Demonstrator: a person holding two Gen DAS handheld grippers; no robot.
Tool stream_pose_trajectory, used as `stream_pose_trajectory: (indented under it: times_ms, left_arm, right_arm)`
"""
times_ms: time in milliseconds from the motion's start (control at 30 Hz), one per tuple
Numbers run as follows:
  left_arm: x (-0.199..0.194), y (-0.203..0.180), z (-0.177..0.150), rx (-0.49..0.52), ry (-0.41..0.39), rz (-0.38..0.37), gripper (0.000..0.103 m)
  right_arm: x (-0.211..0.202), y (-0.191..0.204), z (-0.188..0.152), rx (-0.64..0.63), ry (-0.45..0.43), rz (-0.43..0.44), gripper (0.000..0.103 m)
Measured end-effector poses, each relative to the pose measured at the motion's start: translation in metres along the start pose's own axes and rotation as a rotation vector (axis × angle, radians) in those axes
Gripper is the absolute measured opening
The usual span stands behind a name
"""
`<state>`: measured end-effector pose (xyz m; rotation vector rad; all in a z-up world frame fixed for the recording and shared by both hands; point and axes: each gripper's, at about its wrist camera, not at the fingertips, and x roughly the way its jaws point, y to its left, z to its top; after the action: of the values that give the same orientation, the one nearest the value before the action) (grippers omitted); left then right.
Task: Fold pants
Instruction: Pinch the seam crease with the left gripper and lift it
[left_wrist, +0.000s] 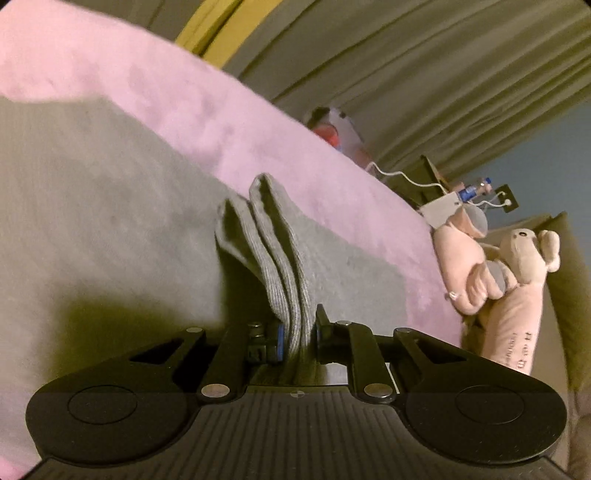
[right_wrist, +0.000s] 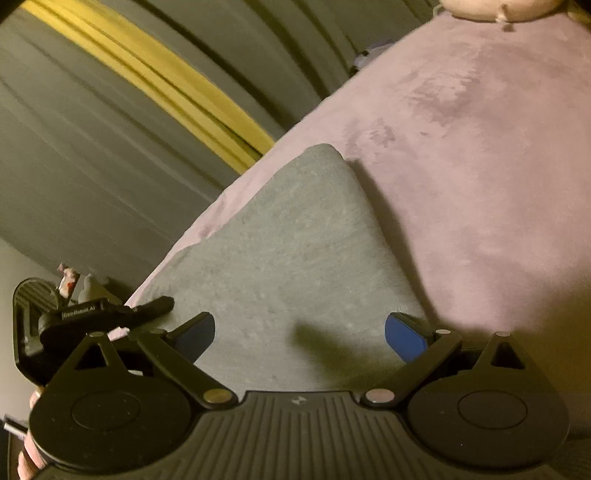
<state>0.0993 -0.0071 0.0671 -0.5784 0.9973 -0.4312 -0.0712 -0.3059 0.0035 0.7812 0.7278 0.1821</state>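
Observation:
The grey pants (left_wrist: 110, 206) lie spread on a pink blanket (left_wrist: 258, 122). My left gripper (left_wrist: 297, 334) is shut on the ribbed cuff ends of the pants (left_wrist: 280, 258), which stand up doubled between its jaws. In the right wrist view the pants (right_wrist: 295, 243) lie flat with a folded corner pointing away. My right gripper (right_wrist: 299, 334) is open just above the grey cloth, and its blue pads (right_wrist: 404, 336) hold nothing. The left gripper (right_wrist: 92, 321) shows at the left edge of that view.
The pink blanket (right_wrist: 480, 147) covers the bed. Pink plush toys (left_wrist: 509, 266) lie at the bed's right edge. Grey-green curtains (left_wrist: 443, 74) with a yellow strip (right_wrist: 166, 81) hang behind. A box with white cables (left_wrist: 439, 210) stands beyond the bed.

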Motion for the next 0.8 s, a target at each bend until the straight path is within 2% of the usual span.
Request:
stream_pose_trajectory:
  times_ms: [100, 200, 333, 400, 467, 500, 533, 600, 667, 800]
  left_arm:
    - [-0.011, 0.014, 0.003, -0.002, -0.031, 0.059, 0.017]
    - [-0.018, 0.036, 0.002, -0.033, -0.039, 0.127, 0.017]
    - [-0.034, 0.06, 0.009, -0.103, -0.047, 0.11, 0.02]
    - [-0.034, 0.063, 0.006, -0.082, -0.021, 0.138, 0.031]
    - [-0.034, 0.065, 0.0, -0.034, -0.005, 0.206, 0.04]
    - [-0.034, 0.064, -0.001, -0.025, -0.005, 0.213, 0.042]
    - [-0.035, 0.064, -0.002, -0.03, -0.011, 0.202, 0.043]
    - [-0.038, 0.063, 0.001, -0.061, -0.038, 0.158, 0.059]
    - [-0.04, 0.062, 0.006, -0.104, -0.084, 0.133, 0.068]
    - [-0.031, 0.058, 0.021, -0.126, -0.11, 0.171, 0.072]
  right_arm:
    - [0.002, 0.006, -0.001, -0.035, 0.006, 0.01, 0.099]
    - [0.004, 0.005, 0.0, -0.019, 0.016, -0.019, 0.099]
    - [0.006, -0.003, 0.0, 0.025, 0.025, -0.047, 0.099]
    - [0.009, -0.001, -0.002, 0.016, 0.036, -0.064, 0.099]
    - [0.013, 0.002, -0.004, -0.007, 0.051, -0.08, 0.099]
    - [0.014, 0.004, -0.005, -0.019, 0.056, -0.089, 0.099]
    - [0.015, 0.006, -0.006, -0.032, 0.059, -0.097, 0.099]
    - [0.016, 0.01, -0.007, -0.053, 0.061, -0.098, 0.099]
    - [0.017, 0.012, -0.008, -0.067, 0.063, -0.105, 0.099]
    - [0.019, 0.016, -0.008, -0.088, 0.075, -0.128, 0.099]
